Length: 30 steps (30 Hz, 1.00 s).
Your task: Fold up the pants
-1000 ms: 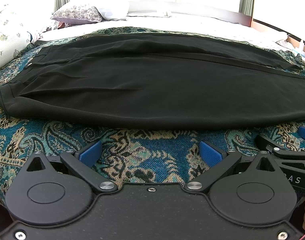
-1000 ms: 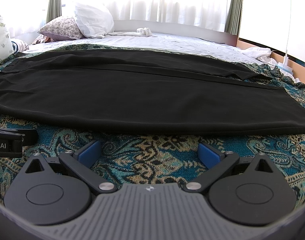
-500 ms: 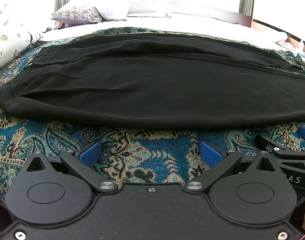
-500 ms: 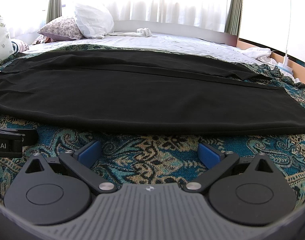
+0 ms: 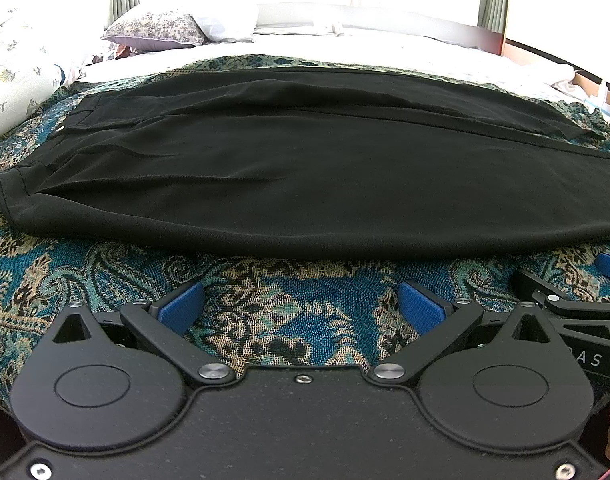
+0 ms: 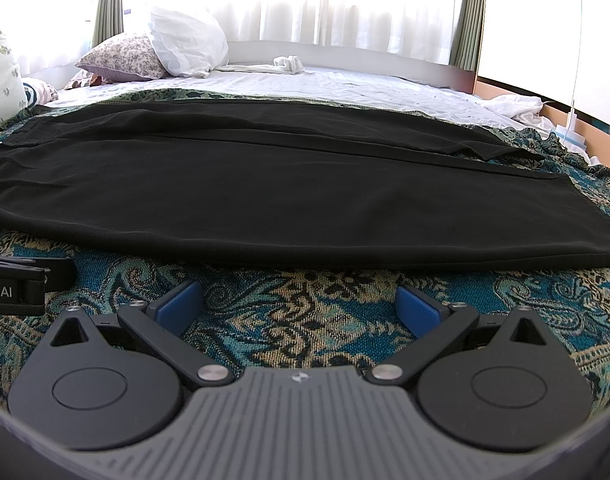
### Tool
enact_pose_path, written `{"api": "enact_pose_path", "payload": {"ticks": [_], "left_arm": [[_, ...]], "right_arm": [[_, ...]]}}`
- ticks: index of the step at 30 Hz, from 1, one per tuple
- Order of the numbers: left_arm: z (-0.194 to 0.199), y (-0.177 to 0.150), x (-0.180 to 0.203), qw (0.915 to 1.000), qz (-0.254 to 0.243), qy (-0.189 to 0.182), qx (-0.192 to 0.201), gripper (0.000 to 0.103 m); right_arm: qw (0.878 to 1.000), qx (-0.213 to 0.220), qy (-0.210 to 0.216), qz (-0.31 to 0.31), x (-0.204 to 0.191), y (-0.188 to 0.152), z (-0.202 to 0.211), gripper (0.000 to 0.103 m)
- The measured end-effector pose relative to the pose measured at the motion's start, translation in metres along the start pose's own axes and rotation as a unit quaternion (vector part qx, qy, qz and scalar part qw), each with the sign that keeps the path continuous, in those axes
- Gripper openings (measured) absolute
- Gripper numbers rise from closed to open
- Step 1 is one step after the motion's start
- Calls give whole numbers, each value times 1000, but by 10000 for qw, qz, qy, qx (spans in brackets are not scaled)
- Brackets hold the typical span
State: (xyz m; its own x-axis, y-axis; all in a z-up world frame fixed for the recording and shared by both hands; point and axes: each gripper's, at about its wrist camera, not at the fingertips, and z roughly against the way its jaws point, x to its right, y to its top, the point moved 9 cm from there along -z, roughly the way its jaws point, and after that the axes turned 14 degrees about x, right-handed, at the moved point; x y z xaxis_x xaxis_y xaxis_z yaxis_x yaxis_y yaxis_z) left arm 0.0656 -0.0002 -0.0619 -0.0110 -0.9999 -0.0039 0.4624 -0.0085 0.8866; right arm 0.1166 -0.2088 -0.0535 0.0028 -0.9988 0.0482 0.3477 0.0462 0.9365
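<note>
Black pants [image 5: 305, 176] lie flat across a teal paisley blanket [image 5: 265, 304], waistband at the left, leg hems at the right; they also show in the right wrist view [image 6: 289, 192]. My left gripper [image 5: 301, 304] is open and empty, just short of the pants' near edge. My right gripper [image 6: 299, 302] is open and empty, also just short of the near edge. The right gripper's fingers [image 5: 545, 300] show at the right edge of the left wrist view.
Pillows [image 6: 157, 56] lie at the far left on the white bed sheet [image 6: 345, 84]. A white cloth [image 6: 289, 64] lies at the back. A wooden bed frame [image 6: 525, 96] runs along the right.
</note>
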Motion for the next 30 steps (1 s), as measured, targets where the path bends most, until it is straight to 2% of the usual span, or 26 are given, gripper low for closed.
{"api": "enact_pose_path", "payload": {"ticks": [30], "left_arm": [[-2,6,0,10000,-31,-36,-54,103]], "right_arm": [[9999,-13,41,-101,4,0,-1,103]]}}
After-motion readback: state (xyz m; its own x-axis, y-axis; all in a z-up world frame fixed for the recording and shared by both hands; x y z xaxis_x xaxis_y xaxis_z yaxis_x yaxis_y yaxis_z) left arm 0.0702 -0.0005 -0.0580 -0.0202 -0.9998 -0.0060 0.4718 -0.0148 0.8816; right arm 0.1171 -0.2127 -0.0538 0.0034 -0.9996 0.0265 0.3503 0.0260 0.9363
